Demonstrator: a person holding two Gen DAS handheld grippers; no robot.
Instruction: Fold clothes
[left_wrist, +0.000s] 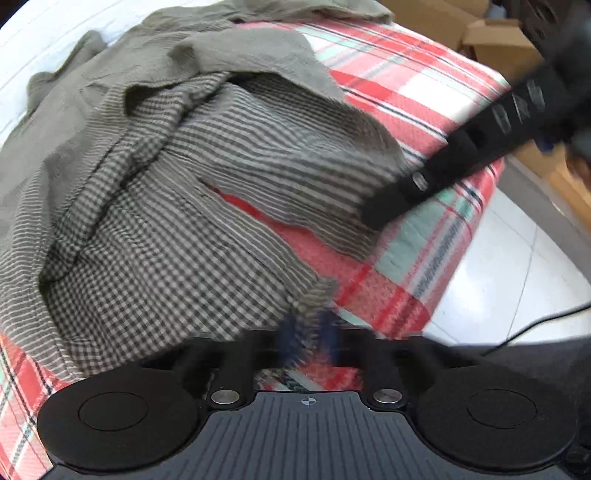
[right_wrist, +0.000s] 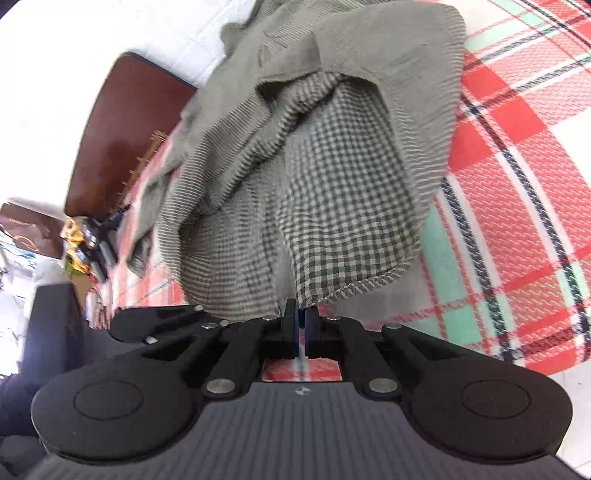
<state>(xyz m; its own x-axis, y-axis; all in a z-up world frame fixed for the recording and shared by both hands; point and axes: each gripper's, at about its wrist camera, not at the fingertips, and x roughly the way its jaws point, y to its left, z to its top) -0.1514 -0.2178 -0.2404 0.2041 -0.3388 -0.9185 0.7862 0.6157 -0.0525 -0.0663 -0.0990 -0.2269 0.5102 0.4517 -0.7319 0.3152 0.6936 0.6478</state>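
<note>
A grey-green shirt (left_wrist: 184, 184) with a fine check lining lies crumpled on a red, white and mint plaid blanket (left_wrist: 406, 92). My left gripper (left_wrist: 308, 332) is shut on a corner of the shirt's hem at the blanket's near edge; its fingertips are blurred. The right gripper (left_wrist: 380, 210) reaches in from the upper right and meets the shirt's other hem edge. In the right wrist view the right gripper (right_wrist: 301, 321) is shut on the checked hem of the shirt (right_wrist: 332, 184), which rises away from it over the blanket (right_wrist: 517, 147).
Cardboard boxes (left_wrist: 498, 44) stand beyond the blanket's far edge. White floor tiles (left_wrist: 498, 277) with a black cable (left_wrist: 535, 321) lie to the right. A dark brown wooden panel (right_wrist: 122, 129) and a brown paper bag (right_wrist: 26, 229) are at the left.
</note>
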